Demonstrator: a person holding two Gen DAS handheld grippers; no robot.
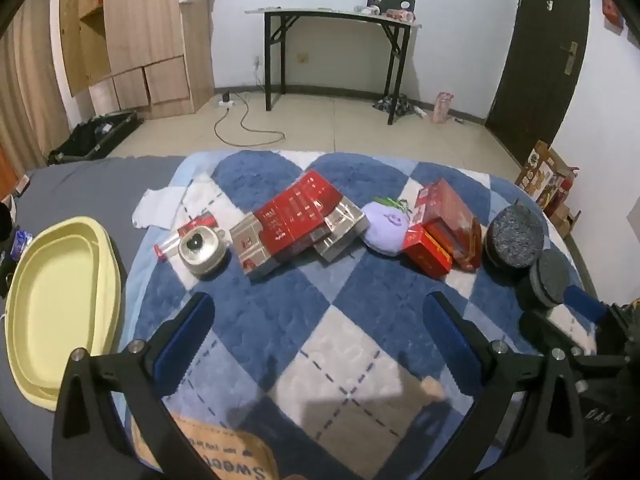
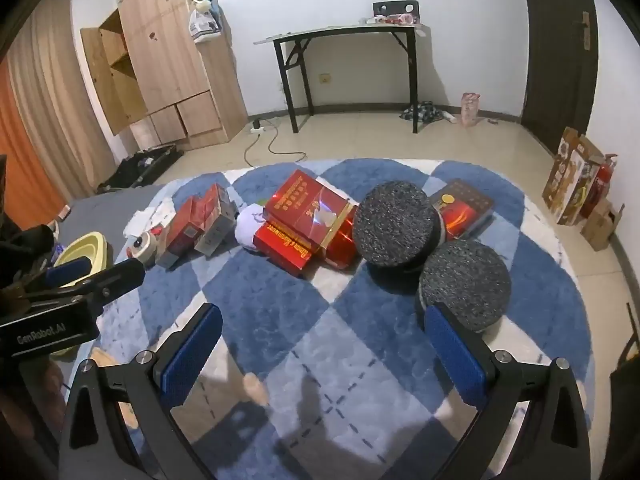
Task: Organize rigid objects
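- The left hand-held gripper (image 1: 316, 340) is seen spread wide above the blue-and-white rug (image 1: 280, 320), nothing being held between its blue pads (image 1: 182, 348).
- The right hand-held gripper (image 2: 324, 354) is likewise spread wide and empty; its right pad (image 2: 456, 356) is seen just in front of the near foam disc (image 2: 466, 284) (whether it touches cannot be told).
- A row of things is laid across the far half of the rug.
- At the left end a tape roll (image 1: 202, 252) is found, with a small red pack (image 1: 188, 232) just behind it.
- To its right, a red box (image 1: 296, 214) is stacked on silver boxes (image 1: 340, 232), tilted across them.
- A lilac plush (image 1: 386, 228) is wedged between the silver boxes and a second red pile.
- In that pile a large red box (image 2: 308, 206) is propped on a small red box (image 2: 284, 246).
- Further right, a far foam disc (image 2: 394, 224) is seen touching the near one, the two overlapping in the right wrist view.
- Behind the discs a dark red flat box (image 2: 466, 208) is laid on the rug.
- A yellow tray (image 1: 60, 304) is set on the grey sheet (image 1: 80, 188) left of the rug, well apart from the row.
- A table (image 1: 336, 20) is stood against the far wall.
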